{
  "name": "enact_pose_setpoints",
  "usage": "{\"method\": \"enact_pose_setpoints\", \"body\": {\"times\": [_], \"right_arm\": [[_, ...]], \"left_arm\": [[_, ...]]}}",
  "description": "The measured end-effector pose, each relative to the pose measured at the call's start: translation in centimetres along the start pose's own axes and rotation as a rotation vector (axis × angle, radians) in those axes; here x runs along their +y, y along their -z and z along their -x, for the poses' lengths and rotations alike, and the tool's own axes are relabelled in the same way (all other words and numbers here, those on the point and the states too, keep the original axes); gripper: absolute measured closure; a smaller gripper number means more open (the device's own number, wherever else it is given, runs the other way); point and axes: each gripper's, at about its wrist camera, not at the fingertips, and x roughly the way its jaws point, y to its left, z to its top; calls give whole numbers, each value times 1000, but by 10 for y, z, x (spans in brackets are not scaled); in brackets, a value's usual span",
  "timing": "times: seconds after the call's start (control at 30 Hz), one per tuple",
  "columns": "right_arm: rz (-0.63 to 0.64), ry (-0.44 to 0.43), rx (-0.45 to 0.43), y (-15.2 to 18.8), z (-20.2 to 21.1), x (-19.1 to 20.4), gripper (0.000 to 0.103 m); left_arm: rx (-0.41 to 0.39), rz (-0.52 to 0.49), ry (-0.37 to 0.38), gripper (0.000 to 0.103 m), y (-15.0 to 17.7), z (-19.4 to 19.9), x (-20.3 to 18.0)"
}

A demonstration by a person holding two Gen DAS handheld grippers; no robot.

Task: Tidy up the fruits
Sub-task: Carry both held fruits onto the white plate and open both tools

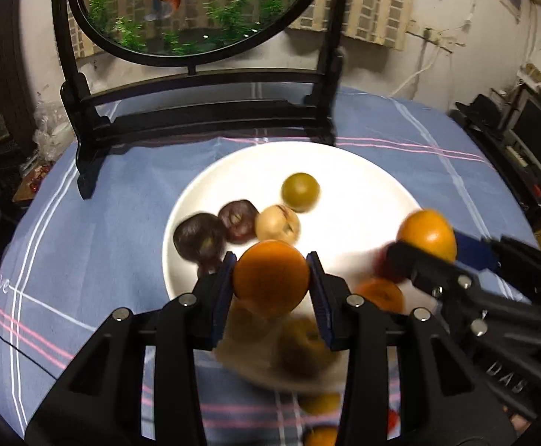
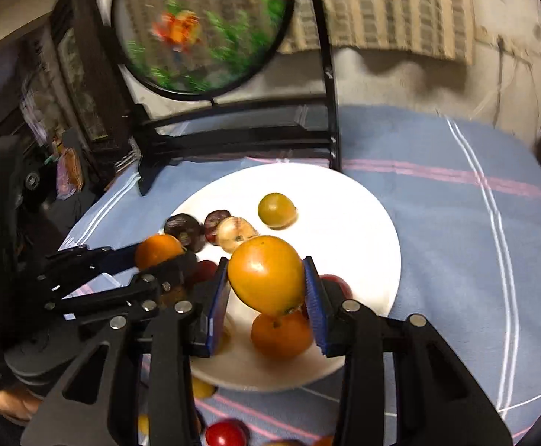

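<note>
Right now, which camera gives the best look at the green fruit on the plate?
The left wrist view: the green fruit sits sharp and unobstructed on the white plate, apart from the others. The right wrist view also shows it whole, but slightly softer.

Both views are taken from just behind the gripper fingers, angled downward and forward across the table toward the round goldfish screen (image 1: 196, 7) at the back. The white plate (image 1: 363, 171) is seen close up in each. The left view is set left of the plate's near rim, the right view beside it; each gripper appears in the other's frame.
</note>
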Motion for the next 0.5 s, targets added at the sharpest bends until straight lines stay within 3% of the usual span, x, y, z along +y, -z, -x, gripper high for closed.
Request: {"method": "enact_pose_setpoints", "body": {"times": [0.23, 0.27, 0.3, 0.37, 0.5], "right_arm": [[-105, -11, 83, 1, -27, -19, 60], [-123, -22, 75, 1, -25, -22, 57], [-135, -24, 70, 0, -23, -23, 53], [-171, -27, 48, 1, -14, -30, 37], [-183, -35, -26, 9, 15, -36, 37]], "left_arm": [[11, 32, -2, 63, -2, -22, -1], [4, 40, -4, 56, -1, -21, 0], [-15, 67, -28, 40, 0, -18, 4], [-65, 98, -34, 28, 1, -7, 11], [-107, 73, -16, 21, 6, 15, 13]]}}
